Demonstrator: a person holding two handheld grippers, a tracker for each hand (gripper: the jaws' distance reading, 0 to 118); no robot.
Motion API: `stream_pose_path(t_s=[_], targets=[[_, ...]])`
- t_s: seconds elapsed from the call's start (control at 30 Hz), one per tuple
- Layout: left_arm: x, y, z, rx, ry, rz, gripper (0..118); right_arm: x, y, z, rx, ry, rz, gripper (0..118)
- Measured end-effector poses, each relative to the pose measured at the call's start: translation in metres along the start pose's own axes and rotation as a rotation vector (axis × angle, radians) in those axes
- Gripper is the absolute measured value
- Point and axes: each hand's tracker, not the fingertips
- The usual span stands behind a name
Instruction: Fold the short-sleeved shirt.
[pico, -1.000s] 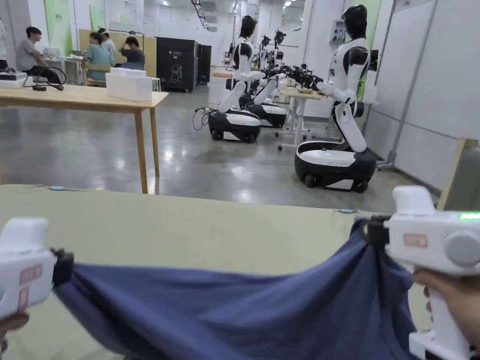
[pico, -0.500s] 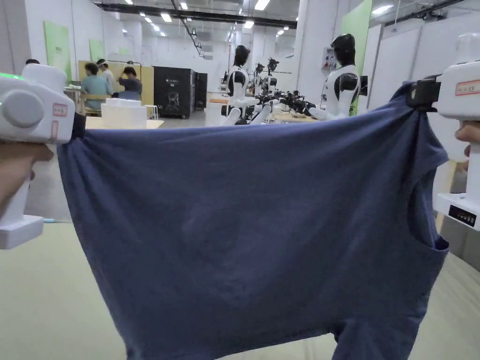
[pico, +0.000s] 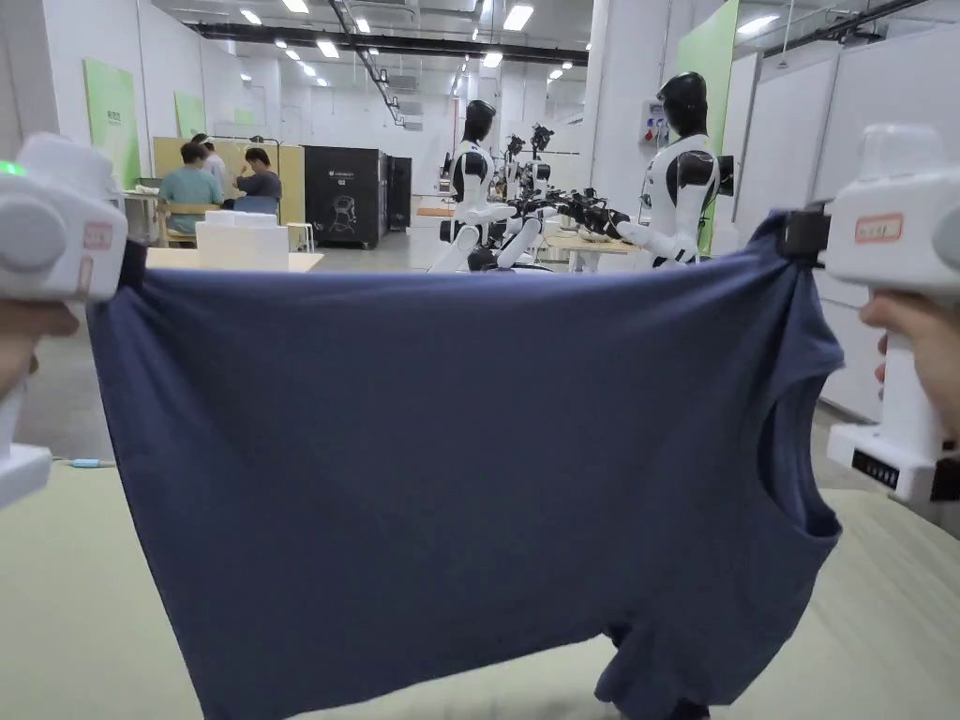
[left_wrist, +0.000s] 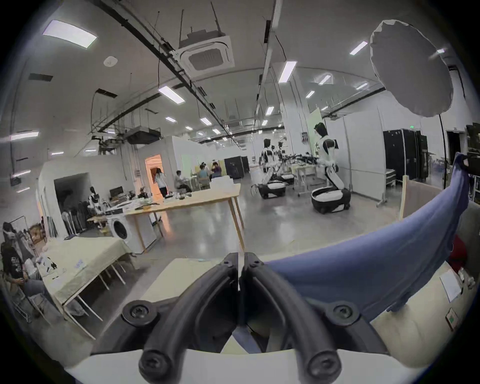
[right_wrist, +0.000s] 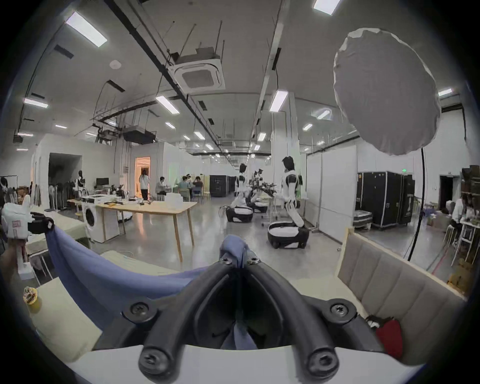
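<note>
Currently held: one blue shirt (pico: 450, 469), hanging in the air above the padded table (pico: 75, 581). Left gripper (left_wrist: 238, 262) clamped on one top corner; right gripper (right_wrist: 237, 257) clamped on the other. Long axis runs level between them, cloth draping below both. Neither hand nearer; lowering must be even, likely.

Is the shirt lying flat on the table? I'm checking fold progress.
No, the shirt hangs in the air, stretched between the left gripper and right gripper.
</note>
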Motion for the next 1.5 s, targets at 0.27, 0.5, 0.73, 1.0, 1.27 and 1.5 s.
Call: stream_pose_path(t_s=[0.27,0.5,0.73,1.0,1.27,1.5], targets=[[0.024,-0.083,0.019,-0.042,-0.028,0.030,0,0.002,-0.089,0.018,-0.050,-0.046,-0.022,4],[0.023,-0.128,0.115,-0.067,-0.111,0.080,0,0.014,-0.128,0.114,-0.106,-0.035,-0.013,4],[0.030,-0.249,0.210,-0.234,-0.166,0.037,0,0.014,-0.244,0.225,-0.291,0.026,0.048,4],[0.047,-0.406,0.246,-0.563,-0.211,0.035,0,0.007,-0.422,0.272,-0.619,0.052,0.110,4],[0.049,-0.375,0.284,-0.347,-0.235,-0.006,116,0.003,-0.406,0.291,-0.555,0.046,0.028,117],[0.031,-0.399,0.319,-0.476,-0.162,0.088,24,-0.027,-0.378,0.331,-0.544,0.001,0.088,0]])
